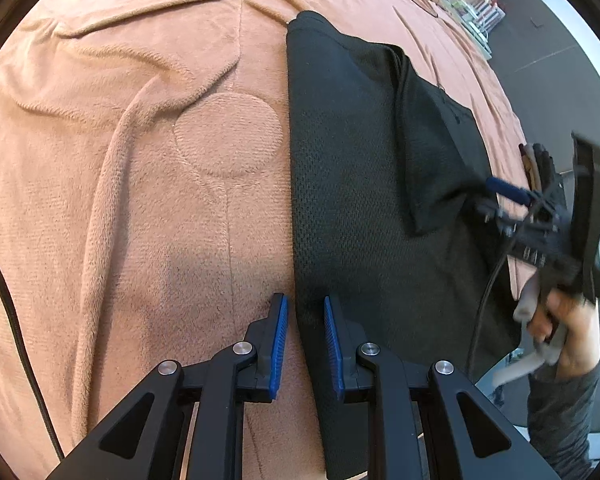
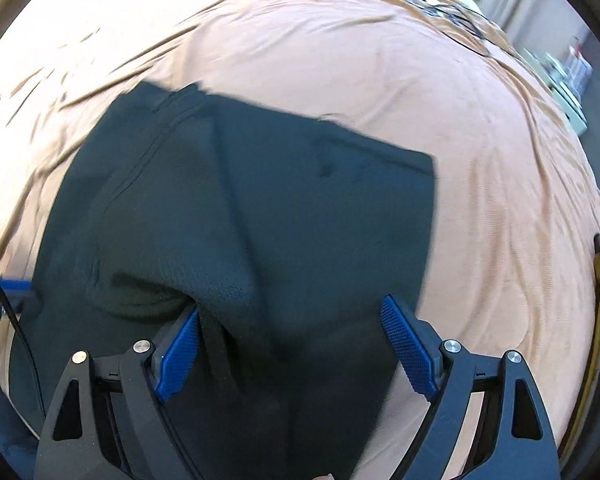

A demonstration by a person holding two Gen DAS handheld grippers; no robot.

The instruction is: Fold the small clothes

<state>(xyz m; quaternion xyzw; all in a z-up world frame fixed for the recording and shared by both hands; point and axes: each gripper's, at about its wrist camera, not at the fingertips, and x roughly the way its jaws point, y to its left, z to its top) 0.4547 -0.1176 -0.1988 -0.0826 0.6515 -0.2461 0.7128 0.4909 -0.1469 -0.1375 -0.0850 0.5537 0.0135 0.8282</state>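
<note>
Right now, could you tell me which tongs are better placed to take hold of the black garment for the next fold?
Probably the left tongs: they straddle the black garment's straight edge, narrowly open. The right tongs gape wide above its middle.

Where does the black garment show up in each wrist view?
Left wrist view: the black garment runs from top centre down the right half, its left edge between the left gripper fingers.
Right wrist view: the black garment fills the centre and lower left.
Shared landmark: the tan blanket beneath it.
</note>
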